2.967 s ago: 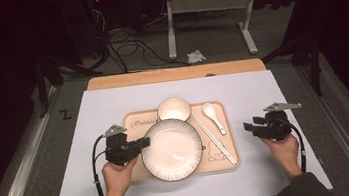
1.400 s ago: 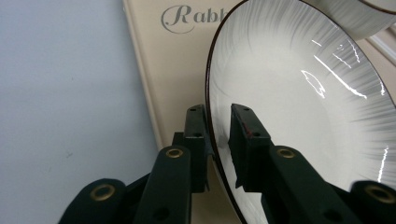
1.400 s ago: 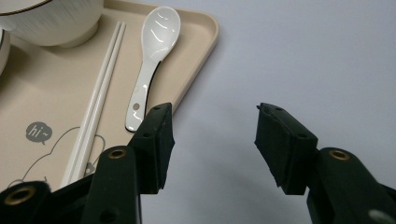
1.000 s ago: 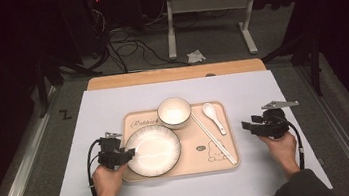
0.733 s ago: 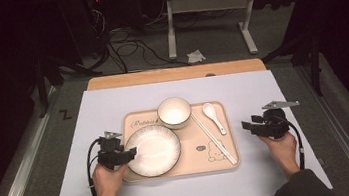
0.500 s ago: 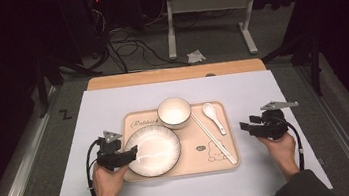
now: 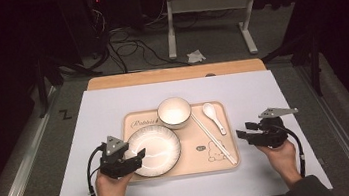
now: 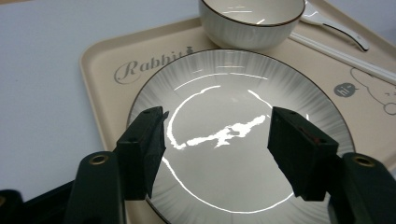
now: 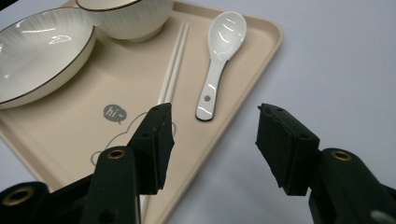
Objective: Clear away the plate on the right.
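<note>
Beige tray (image 7: 130,121) on the white table carries the plate (image 7: 154,150) at its front-left corner, just set down to my judgement; left gripper (image 7: 138,159) hovers spread above it, right gripper (image 7: 241,135) spread, next probably withdrawing clear.

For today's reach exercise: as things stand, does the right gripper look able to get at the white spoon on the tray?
Probably yes. The right gripper has open jaws aimed toward the spoon, which lies alone beside the chopsticks; nothing sits between them.
</note>
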